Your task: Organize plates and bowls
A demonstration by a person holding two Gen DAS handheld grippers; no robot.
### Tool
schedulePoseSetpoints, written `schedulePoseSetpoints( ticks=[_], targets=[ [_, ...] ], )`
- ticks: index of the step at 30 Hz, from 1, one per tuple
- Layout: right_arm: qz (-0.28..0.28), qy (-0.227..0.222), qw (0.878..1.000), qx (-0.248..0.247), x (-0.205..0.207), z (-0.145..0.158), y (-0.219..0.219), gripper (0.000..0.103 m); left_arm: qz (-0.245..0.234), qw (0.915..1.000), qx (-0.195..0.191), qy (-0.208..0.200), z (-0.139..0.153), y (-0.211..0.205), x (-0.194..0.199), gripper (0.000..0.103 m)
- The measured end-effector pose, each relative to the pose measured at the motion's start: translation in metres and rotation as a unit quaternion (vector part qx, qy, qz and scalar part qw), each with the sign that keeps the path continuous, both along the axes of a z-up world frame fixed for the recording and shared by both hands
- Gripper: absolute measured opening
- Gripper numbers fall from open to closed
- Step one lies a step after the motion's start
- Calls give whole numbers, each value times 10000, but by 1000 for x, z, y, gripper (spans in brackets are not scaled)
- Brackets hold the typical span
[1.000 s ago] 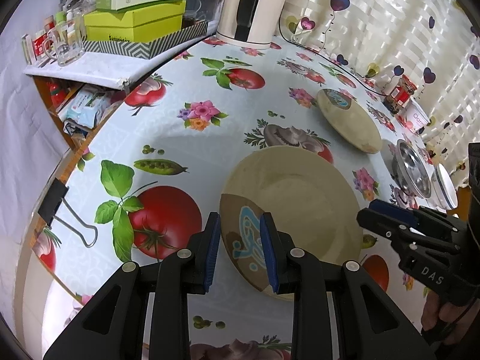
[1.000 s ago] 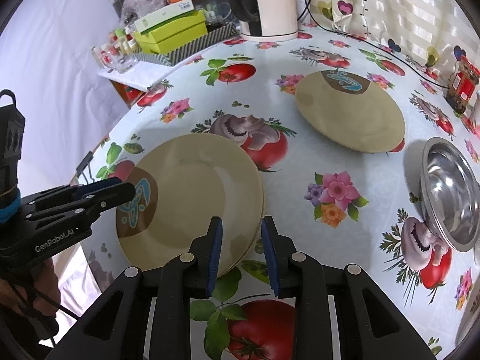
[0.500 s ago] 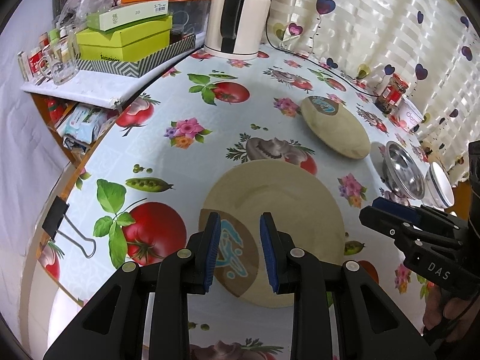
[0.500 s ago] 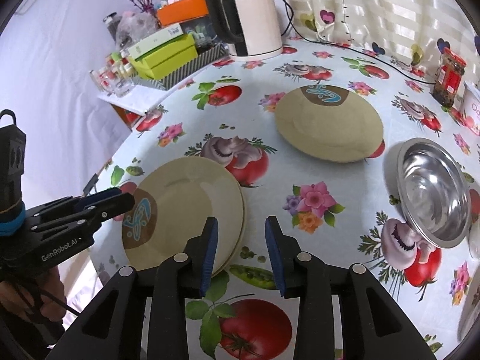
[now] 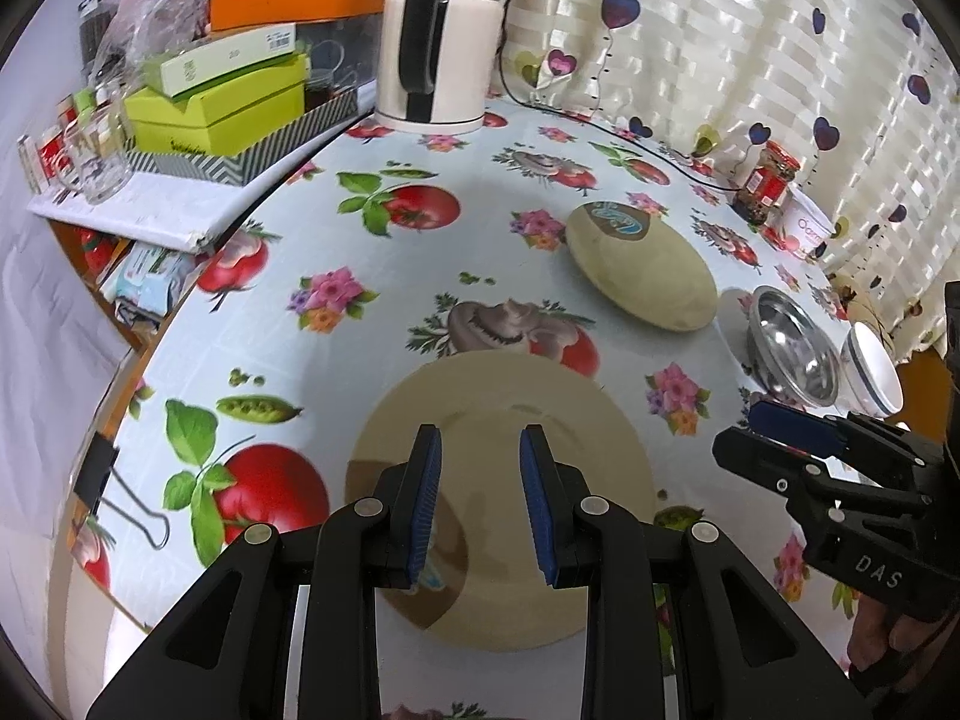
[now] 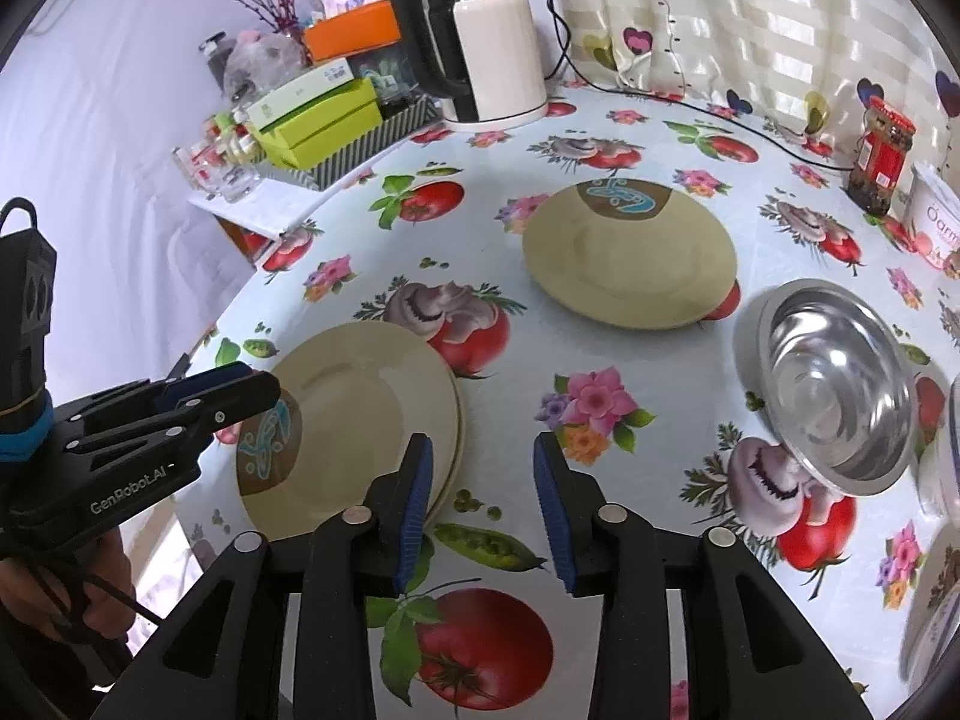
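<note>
Left wrist view: left gripper (image 5: 480,498) released, empty, above stacked beige plates (image 5: 540,420) near the table's (image 5: 420,276) edge.
Right wrist view: right gripper (image 6: 483,504) opening, empty; stack apparently two plates; single plate (image 6: 630,258), steel bowl (image 6: 840,384) beyond.

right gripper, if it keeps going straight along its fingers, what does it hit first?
Most likely the bare tablecloth, in the gap just right of the stacked plates. The right gripper is empty, jaws opening, tilted down at the table. Its left finger sits near the stack's edge, so a graze is possible; depth is unclear.
</note>
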State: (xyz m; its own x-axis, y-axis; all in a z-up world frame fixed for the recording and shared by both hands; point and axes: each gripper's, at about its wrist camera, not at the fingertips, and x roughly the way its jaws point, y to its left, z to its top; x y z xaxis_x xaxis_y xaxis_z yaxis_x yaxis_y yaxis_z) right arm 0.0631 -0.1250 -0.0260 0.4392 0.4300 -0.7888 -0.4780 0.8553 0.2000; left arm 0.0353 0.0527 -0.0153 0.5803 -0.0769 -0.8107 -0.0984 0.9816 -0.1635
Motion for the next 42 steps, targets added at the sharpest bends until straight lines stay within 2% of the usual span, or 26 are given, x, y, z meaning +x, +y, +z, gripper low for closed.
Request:
schedulePoseSetpoints(
  ticks=[4, 13, 22, 42],
  targets=[
    [-97, -48, 9999, -15, 4, 4, -6, 48, -51, 10000, 29, -37, 3, -5, 6, 28],
    [-245, -171, 9995, -58, 11, 15, -16, 48, -167, 9998, 89, -116, 9, -15, 20, 28],
    [-301, -264, 9991, -135, 19, 22, -20, 54, -289, 9994, 126, -142, 12, -23, 33, 28],
    [-391, -350, 9981, -328, 66, 27, -22, 55, -336, 9994, -63, 13, 1, -20, 81, 28]
  ],
)
